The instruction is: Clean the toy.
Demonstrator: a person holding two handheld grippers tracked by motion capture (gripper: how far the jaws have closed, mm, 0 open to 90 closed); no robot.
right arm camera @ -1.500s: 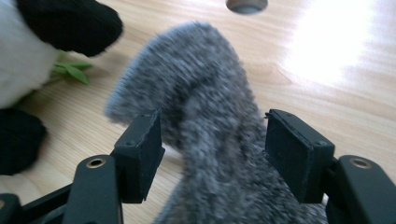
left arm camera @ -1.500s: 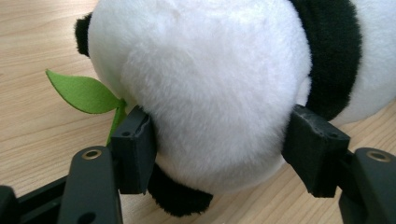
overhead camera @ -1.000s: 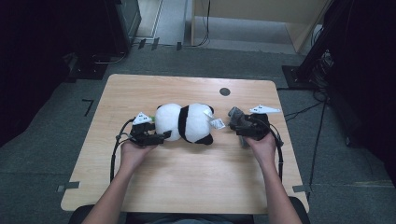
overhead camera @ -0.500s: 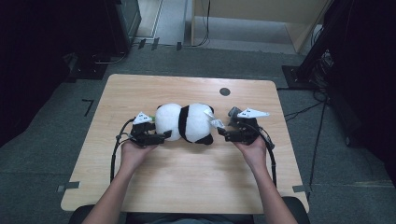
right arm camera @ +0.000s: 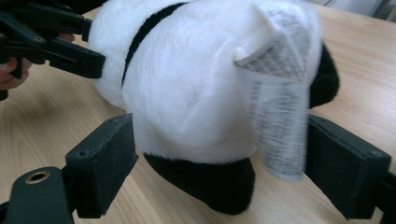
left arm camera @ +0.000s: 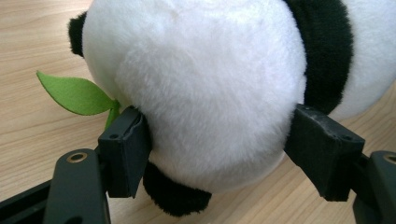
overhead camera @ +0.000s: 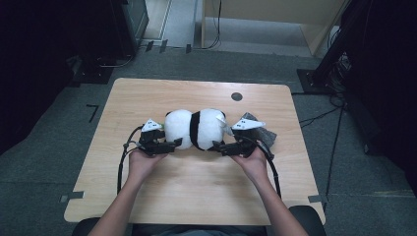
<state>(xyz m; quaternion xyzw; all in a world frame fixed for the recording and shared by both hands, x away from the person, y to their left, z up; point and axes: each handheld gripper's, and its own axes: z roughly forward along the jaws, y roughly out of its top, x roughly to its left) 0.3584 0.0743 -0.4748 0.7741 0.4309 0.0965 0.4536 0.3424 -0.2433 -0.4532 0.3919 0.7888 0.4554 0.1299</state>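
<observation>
A black and white plush panda point(overhead camera: 194, 129) lies on its side in the middle of the wooden table point(overhead camera: 196, 196). My left gripper point(overhead camera: 172, 143) is at its left end; in the left gripper view both jaws press into the white head point(left arm camera: 201, 93), beside a green felt leaf point(left arm camera: 74, 93). My right gripper point(overhead camera: 219, 146) is at the panda's right end. In the right gripper view its jaws stand wide on either side of the plush body point(right arm camera: 187, 93), with a white printed tag point(right arm camera: 280, 116) hanging before the right jaw. The left gripper point(right arm camera: 56, 42) shows farther off.
A dark grey object point(overhead camera: 265, 133) lies on the table just behind my right hand. A small black round disc point(overhead camera: 236, 96) sits near the far edge. Cables trail from both grippers toward the near edge. Dark equipment stands on the floor around the table.
My right gripper has moved left from beside the dark grey object to the panda's right end, and its jaws now straddle the plush. The left gripper and the panda have stayed put.
</observation>
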